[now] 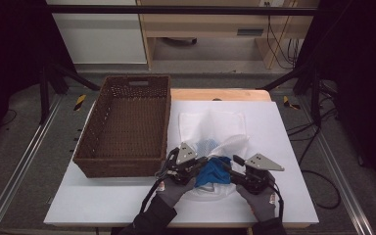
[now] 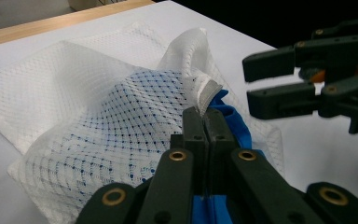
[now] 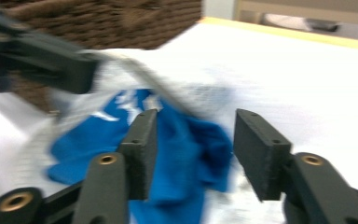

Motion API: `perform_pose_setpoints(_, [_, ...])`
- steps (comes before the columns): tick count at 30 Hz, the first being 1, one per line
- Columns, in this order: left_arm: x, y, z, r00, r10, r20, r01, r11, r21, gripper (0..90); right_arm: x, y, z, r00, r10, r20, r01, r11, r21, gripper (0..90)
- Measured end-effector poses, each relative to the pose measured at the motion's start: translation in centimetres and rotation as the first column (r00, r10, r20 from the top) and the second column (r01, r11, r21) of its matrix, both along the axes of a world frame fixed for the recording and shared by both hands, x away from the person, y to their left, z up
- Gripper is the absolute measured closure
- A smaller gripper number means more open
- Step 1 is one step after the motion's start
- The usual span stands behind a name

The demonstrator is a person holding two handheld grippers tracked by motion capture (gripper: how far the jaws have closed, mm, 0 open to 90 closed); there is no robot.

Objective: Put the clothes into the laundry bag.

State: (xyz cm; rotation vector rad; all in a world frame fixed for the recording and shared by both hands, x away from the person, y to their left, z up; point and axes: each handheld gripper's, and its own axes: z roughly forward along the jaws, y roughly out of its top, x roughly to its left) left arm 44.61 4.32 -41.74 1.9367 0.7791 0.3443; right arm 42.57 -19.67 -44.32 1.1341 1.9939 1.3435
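Blue cloth half inside a white mesh bag at the near edge of the bench.

The blue cloth (image 1: 214, 171) lies in the mouth of the mesh bag (image 1: 210, 128). The left gripper (image 2: 204, 112) is pressed together on the bag's hem, lifting it; the right gripper (image 3: 195, 140) is spread, just over the cloth. A wicker basket (image 1: 127, 166) stands to the left on the bench (image 1: 279, 132).

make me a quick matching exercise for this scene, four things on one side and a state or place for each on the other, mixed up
Things:
1. left gripper
2. right gripper
3. wicker basket
4. blue cloth

States or places:
a. empty, on the left part of the table
b. jaws apart, nothing between them gripped
c. partly inside the white mesh bag
d. shut on the rim of the mesh bag

Pairs: 1-d, 2-b, 3-a, 4-c
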Motion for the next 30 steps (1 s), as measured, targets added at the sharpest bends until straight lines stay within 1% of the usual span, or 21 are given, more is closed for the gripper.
perform_pose_setpoints(1, [0.0, 0.0, 0.0, 1.0, 0.0, 0.0, 0.0, 1.0, -0.002, 89.3, 0.4, -0.4, -0.1, 0.9999, -0.008, -0.014, 0.008, 1.0, -0.003, 43.2])
perform_pose_setpoints(2, [0.1, -0.1, 0.0, 1.0, -0.001, -0.001, 0.001, 1.0, -0.002, 89.3, 0.8, -0.7, -0.4, 0.9991, -0.014, -0.04, 0.014, 1.0, -0.008, 42.0])
perform_pose_setpoints(4, [0.1, -0.1, 0.1, 1.0, -0.002, 0.001, 0.002, 1.0, 0.0, 89.3, 1.8, -0.7, -1.1, 0.9962, -0.019, -0.085, 0.017, 1.0, -0.026, 41.3])
perform_pose_setpoints(6, [0.1, -0.1, 0.1, 1.0, -0.002, 0.0, 0.002, 1.0, 0.0, 89.2, 2.4, -0.3, -1.9, 0.9934, -0.009, -0.114, 0.004, 0.999, -0.041, 42.8])
perform_pose_setpoints(7, [0.2, -0.1, 0.1, 1.0, -0.003, 0.002, 0.003, 1.0, 0.003, 89.3, 2.6, 0.0, -2.2, 0.991, 0.001, -0.134, -0.007, 0.999, -0.041, 45.3])
perform_pose_setpoints(8, [0.3, 0.0, 0.1, 1.0, -0.001, 0.002, 0.001, 1.0, 0.003, 89.3, 2.7, 0.3, -2.5, 0.99, 0.02, -0.14, -0.026, 0.999, -0.041, 51.2])
perform_pose_setpoints(9, [0.4, 0.0, 0.1, 1.0, 0.0, -0.003, 0.0, 1.0, -0.002, 89.3, 2.8, 0.5, -2.7, 0.9893, 0.035, -0.142, -0.043, 0.998, -0.053, 64.4])
perform_pose_setpoints(10, [0.4, 0.0, 0.0, 1.0, 0.003, -0.004, -0.003, 1.0, -0.004, 89.3, 2.6, 0.7, -2.7, 0.9886, 0.037, -0.146, -0.049, 0.996, -0.073, 74.8])
perform_pose_setpoints(11, [0.4, 0.0, 0.0, 1.0, 0.004, -0.006, -0.004, 1.0, -0.005, 89.3, 2.3, 0.9, -2.7, 0.9876, 0.05, -0.149, -0.061, 0.995, -0.072, 81.5])
perform_pose_setpoints(12, [0.4, 0.0, -0.1, 1.0, 0.004, -0.006, -0.004, 1.0, -0.006, 89.3, 2.0, 1.1, -2.6, 0.9866, 0.069, -0.148, -0.08, 0.994, -0.068, 85.6])
perform_pose_setpoints(14, [0.3, -0.1, 0.0, 1.0, 0.004, -0.002, -0.004, 1.0, -0.006, 89.3, 1.4, 1.6, -2.4, 0.9857, 0.109, -0.128, -0.119, 0.991, -0.068, 88.1])
perform_pose_setpoints(17, [0.3, -0.1, 0.2, 1.0, 0.001, -0.001, -0.001, 0.9999, -0.011, 89.3, 1.4, 2.8, -2.4, 0.9837, 0.137, -0.117, -0.146, 0.987, -0.072, 88.0])
perform_pose_setpoints(19, [0.3, -0.2, 0.3, 1.0, -0.001, 0.001, 0.001, 0.9999, -0.015, 89.3, 1.7, 3.5, -2.6, 0.9843, 0.137, -0.111, -0.146, 0.986, -0.075, 83.4])
perform_pose_setpoints(21, [0.2, -0.2, 0.3, 1.0, -0.003, 0.002, 0.003, 0.9999, -0.016, 89.3, 2.0, 4.1, -2.7, 0.9887, 0.114, -0.097, -0.119, 0.992, -0.052, 70.7])
perform_pose_setpoints(22, [0.3, -0.2, 0.3, 1.0, -0.002, 0.0, 0.002, 0.9999, -0.016, 89.3, 2.0, 4.2, -2.7, 0.9897, 0.115, -0.085, -0.119, 0.992, -0.044, 64.8])
perform_pose_setpoints(23, [0.3, -0.2, 0.3, 1.0, -0.003, -0.001, 0.003, 0.9999, -0.016, 89.3, 2.0, 4.4, -2.7, 0.9906, 0.11, -0.081, -0.114, 0.992, -0.047, 55.1])
perform_pose_setpoints(24, [0.3, -0.2, 0.2, 1.0, -0.003, -0.001, 0.003, 0.9999, -0.016, 89.3, 2.0, 4.5, -2.7, 0.9911, 0.098, -0.089, -0.103, 0.993, -0.053, 48.6])
perform_pose_setpoints(27, [0.3, -0.1, 0.2, 1.0, 0.0, -0.002, 0.0, 0.9999, -0.015, 89.3, 1.8, 4.7, -3.1, 0.9893, 0.1, -0.106, -0.107, 0.993, -0.057, 40.2])
perform_pose_setpoints(28, [0.3, -0.1, 0.1, 1.0, 0.002, -0.004, -0.002, 0.9998, -0.017, 89.3, 1.8, 4.8, -3.3, 0.9875, 0.108, -0.115, -0.116, 0.991, -0.066, 36.6])
perform_pose_setpoints(29, [0.3, 0.0, 0.1, 1.0, 0.001, -0.004, -0.001, 0.9999, -0.015, 89.3, 1.9, 5.1, -3.5, 0.9829, 0.124, -0.137, -0.134, 0.988, -0.071, 29.9])
perform_pose_setpoints(30, [0.3, 0.0, 0.1, 1.0, -0.001, -0.003, 0.001, 1.0, -0.01, 89.3, 2.0, 5.3, -3.8, 0.9803, 0.125, -0.153, -0.139, 0.987, -0.084, 27.9])
